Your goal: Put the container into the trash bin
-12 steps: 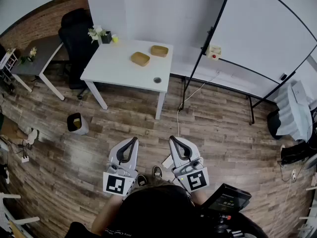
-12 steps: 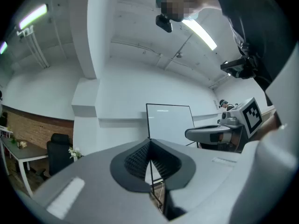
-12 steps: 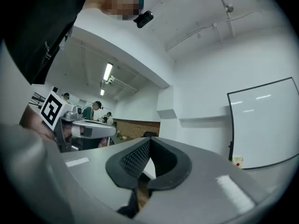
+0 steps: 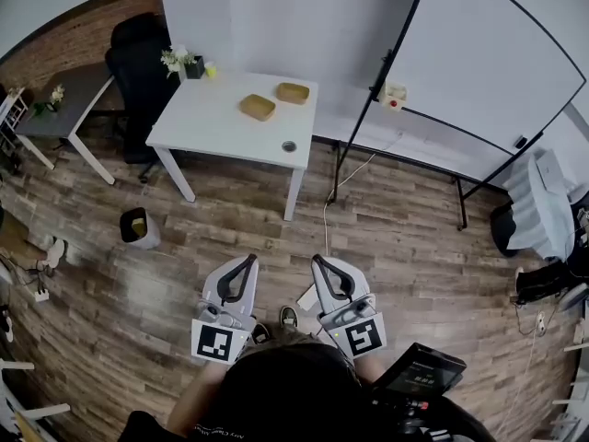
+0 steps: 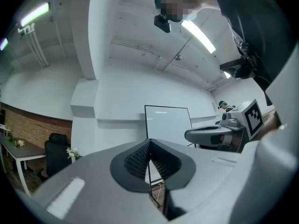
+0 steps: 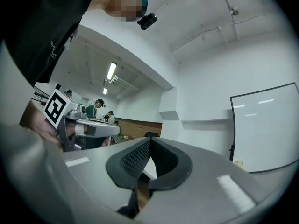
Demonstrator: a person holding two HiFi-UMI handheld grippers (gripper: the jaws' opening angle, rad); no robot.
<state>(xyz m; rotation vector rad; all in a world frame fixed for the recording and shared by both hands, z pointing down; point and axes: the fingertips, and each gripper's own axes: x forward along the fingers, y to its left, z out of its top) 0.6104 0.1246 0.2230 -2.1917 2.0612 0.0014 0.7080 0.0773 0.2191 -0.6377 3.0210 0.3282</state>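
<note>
Left claw [image 4: 248, 261] and right claw [image 4: 317, 261]: both closed, pads together, nothing between them. They are level and side by side at lower centre of the head view, over the wood floor [image 4: 405, 247].

One tan container [image 4: 259, 108] and a second tan container [image 4: 293, 93] sit near each other, not touching, on the white surface [image 4: 212, 122], upper centre.

Trash bin [image 4: 138, 227] stands on the floor at left, well apart from the surface and both claws.

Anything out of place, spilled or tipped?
Nothing stands out. Two tan shallow containers sit upright on the white table; the small round trash bin stands upright on the wood floor. Left gripper and right gripper are shut, empty.
</note>
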